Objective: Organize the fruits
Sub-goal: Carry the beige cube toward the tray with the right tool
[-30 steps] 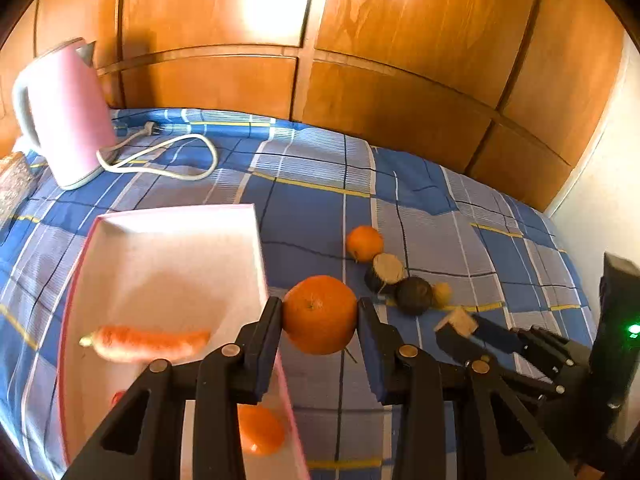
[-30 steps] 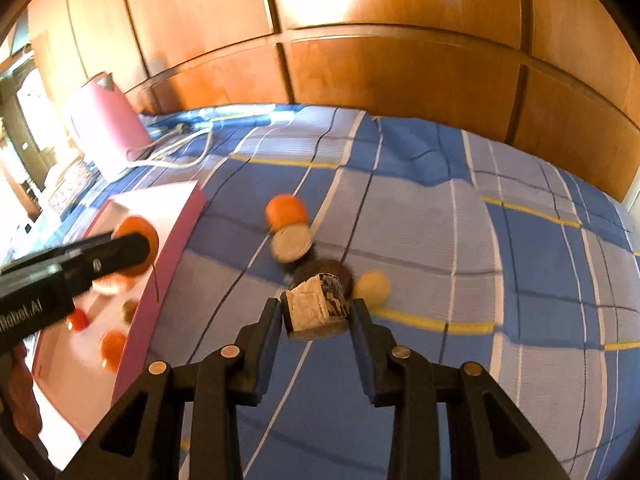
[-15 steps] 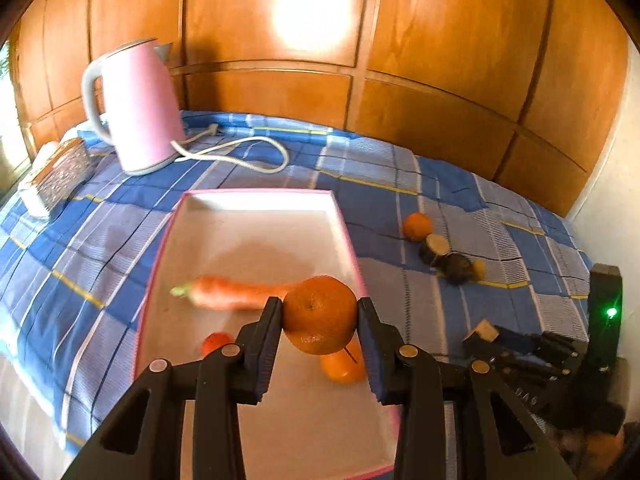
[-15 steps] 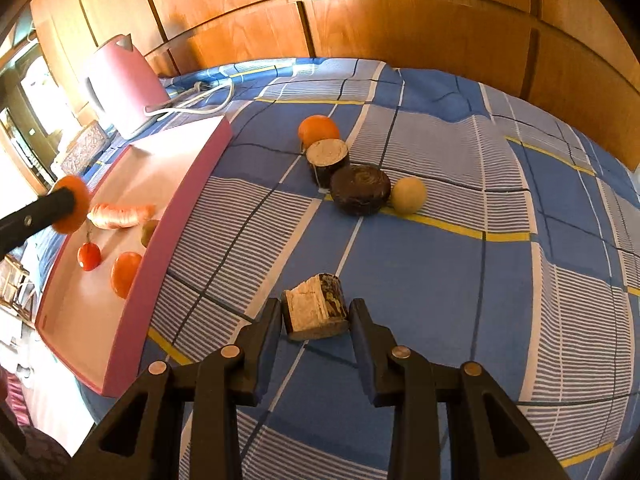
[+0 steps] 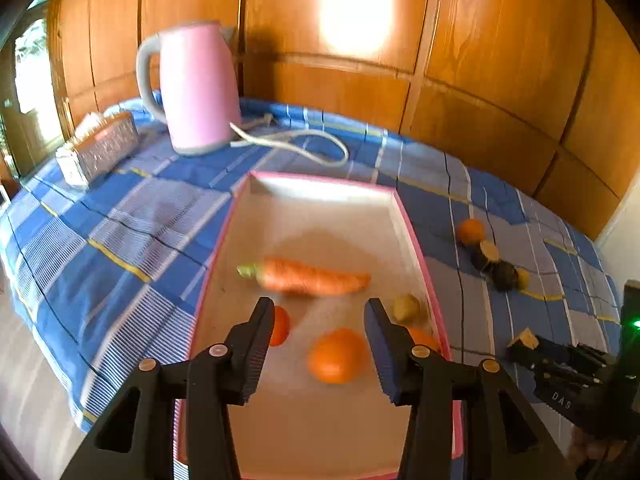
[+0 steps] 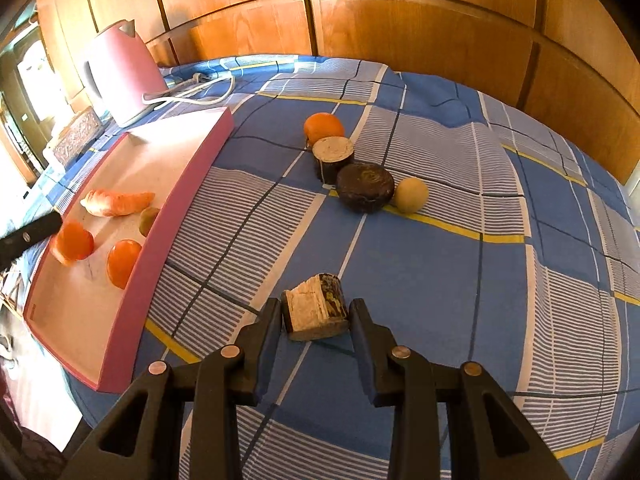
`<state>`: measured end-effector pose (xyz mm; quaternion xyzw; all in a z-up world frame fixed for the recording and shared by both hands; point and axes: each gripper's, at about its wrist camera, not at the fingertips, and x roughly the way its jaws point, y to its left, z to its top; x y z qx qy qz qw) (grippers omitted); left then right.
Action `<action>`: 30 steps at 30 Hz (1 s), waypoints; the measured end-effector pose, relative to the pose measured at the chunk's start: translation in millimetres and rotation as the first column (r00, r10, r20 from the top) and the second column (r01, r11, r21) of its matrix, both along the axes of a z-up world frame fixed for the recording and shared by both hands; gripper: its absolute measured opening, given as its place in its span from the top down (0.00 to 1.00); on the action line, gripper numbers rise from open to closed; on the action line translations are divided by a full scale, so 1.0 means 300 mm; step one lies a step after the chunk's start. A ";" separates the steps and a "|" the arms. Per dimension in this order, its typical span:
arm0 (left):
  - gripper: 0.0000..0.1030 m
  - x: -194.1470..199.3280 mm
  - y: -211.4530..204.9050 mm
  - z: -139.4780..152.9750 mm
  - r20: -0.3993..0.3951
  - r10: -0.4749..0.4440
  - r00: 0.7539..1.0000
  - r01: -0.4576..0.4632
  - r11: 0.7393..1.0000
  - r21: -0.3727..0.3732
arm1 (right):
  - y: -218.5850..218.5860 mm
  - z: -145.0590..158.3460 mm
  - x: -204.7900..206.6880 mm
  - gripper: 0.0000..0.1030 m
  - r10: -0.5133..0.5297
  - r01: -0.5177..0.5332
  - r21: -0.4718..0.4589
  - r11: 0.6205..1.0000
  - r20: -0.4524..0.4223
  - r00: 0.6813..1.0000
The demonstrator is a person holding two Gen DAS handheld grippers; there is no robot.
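Tray point(image 5: 414, 236): three oranges point(image 5: 337, 356), one carrot point(image 5: 310, 278); one orange point(image 6: 323, 128) outside

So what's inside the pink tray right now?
In the pink tray: a carrot, a just-released orange, a small red fruit, a greenish-brown fruit, and another orange fruit partly covered by the left gripper.

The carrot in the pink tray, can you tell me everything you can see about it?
The carrot is orange with a pale greenish stub at its thick end and tapers to a blunt tip. Its skin looks a little rough. It lies flat on its side on the tray's pale floor, crosswise, about midway along. Nothing grips it. In the right wrist view a small brownish-green fruit sits close by its tip; whether they touch is unclear.
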<state>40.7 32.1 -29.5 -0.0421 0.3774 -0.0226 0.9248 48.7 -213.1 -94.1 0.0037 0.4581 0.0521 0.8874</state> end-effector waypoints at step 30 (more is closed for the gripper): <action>0.41 -0.112 0.090 0.160 0.166 0.074 0.983 -0.078 0.997 0.016 | 0.194 0.131 -0.032 0.66 0.185 -0.193 0.095 0.977 0.085 0.979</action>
